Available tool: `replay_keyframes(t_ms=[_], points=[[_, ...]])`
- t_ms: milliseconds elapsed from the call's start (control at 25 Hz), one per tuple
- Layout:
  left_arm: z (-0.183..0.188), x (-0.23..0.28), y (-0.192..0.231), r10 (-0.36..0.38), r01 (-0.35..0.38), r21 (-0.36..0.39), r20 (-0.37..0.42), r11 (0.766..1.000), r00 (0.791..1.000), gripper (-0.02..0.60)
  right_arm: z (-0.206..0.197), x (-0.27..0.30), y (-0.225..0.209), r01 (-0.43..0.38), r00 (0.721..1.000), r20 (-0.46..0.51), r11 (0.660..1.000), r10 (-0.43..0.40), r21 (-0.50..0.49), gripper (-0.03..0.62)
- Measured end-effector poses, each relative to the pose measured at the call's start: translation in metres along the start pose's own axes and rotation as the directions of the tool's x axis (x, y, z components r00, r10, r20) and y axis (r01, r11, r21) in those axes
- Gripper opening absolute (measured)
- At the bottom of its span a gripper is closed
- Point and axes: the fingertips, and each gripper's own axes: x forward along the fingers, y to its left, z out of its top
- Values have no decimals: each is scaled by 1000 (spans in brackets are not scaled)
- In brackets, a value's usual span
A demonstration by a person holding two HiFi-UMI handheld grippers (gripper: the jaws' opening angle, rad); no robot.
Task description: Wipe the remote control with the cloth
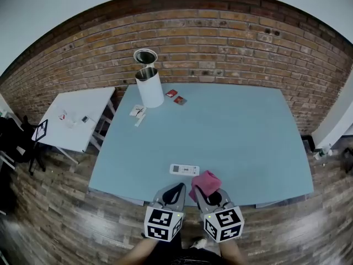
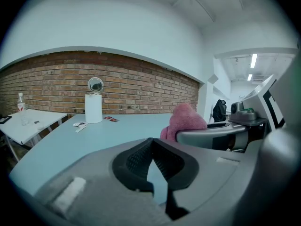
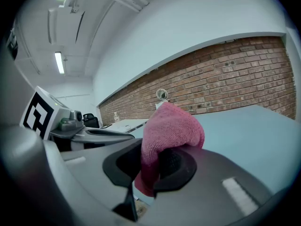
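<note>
Remote control [image 1: 184,170] surroundings: we see a long brick wall [image 1: 209,32] behind everything and a wooden floor [image 1: 55,220] below.
Blue table [image 1: 237,131]: it is wide and fills the middle of the head view, with its far edge against the wall.
White side table [image 1: 83,120]: it stands to the left of the blue table and carries a few small things too small for us to name.
White cylinder [image 1: 150,87]: it stands upright near the far left corner of the blue table, with a round mirror [image 1: 145,56] showing above it.
Left gripper [image 1: 177,189]: we see it at the near edge of the table. Its jaws are pressed together with nothing between them, and it carries a marker cube.
Right gripper [image 1: 211,196]: it is just beside the left one. Its jaws pinch the cloth, whose bunched top bulges above them.
Pink cloth [image 1: 205,182]: it is crumpled and held off the tabletop, close to the right end of the remote. We cannot tell whether the two touch.
Remote control itself: it is white and slim. It lies flat, crosswise, near the front edge of the blue table, just beyond the left gripper's tips.
Red packets [image 1: 175,96]: two of them lie just right of the cylinder.
White slips [image 1: 138,112]: they lie a little nearer to us than the cylinder.
</note>
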Motion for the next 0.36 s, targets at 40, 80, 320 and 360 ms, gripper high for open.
replay_keyframes(t_ms=[40, 80, 320, 360], points=[[-1, -2, -2, 3, -3, 1, 1, 1000, 1000, -3, -1, -3, 1, -1, 1000, 1, 1000, 1, 0, 60], [-2, -4, -5, 6, -6, 2, 1, 1000, 1000, -3, -2, -5, 1, -2, 1000, 3, 1000, 2, 0, 60], [-7, -9, -20, 4, -4, 12, -1, 1000, 1000, -3, -8, -17, 4, -7, 1000, 7, 1000, 7, 0, 60], [-9, -10, -23, 2, -2, 12, -3, 1000, 1000, -3, -9, -19, 4, -7, 1000, 7, 1000, 7, 0, 60]])
